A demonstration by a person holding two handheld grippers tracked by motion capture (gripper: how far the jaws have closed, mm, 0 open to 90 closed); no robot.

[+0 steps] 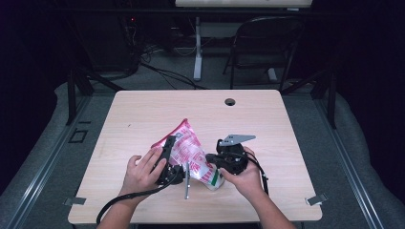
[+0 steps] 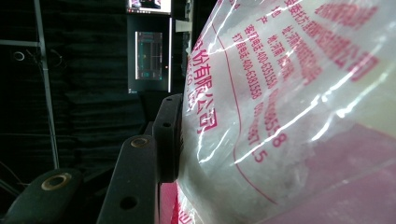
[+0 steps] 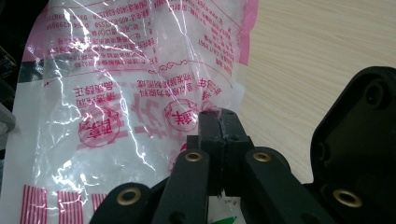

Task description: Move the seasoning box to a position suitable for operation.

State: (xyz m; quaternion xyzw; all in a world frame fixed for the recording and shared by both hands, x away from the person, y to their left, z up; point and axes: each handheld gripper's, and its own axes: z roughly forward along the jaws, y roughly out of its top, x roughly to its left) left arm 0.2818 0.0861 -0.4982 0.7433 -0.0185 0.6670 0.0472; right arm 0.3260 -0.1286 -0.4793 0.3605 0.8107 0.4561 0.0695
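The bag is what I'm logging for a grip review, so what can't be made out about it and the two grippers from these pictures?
- Bag: its lower end, high view, hidden behind both hands.
- Left gripper: second jaw, left gripper view, behind the bag's film.
- Right gripper: how much film sits between the closed jaws, right gripper view, covered by the jaws themselves.
- Bag's contents: white, blurred by glare.
- Small print: too small, high view.
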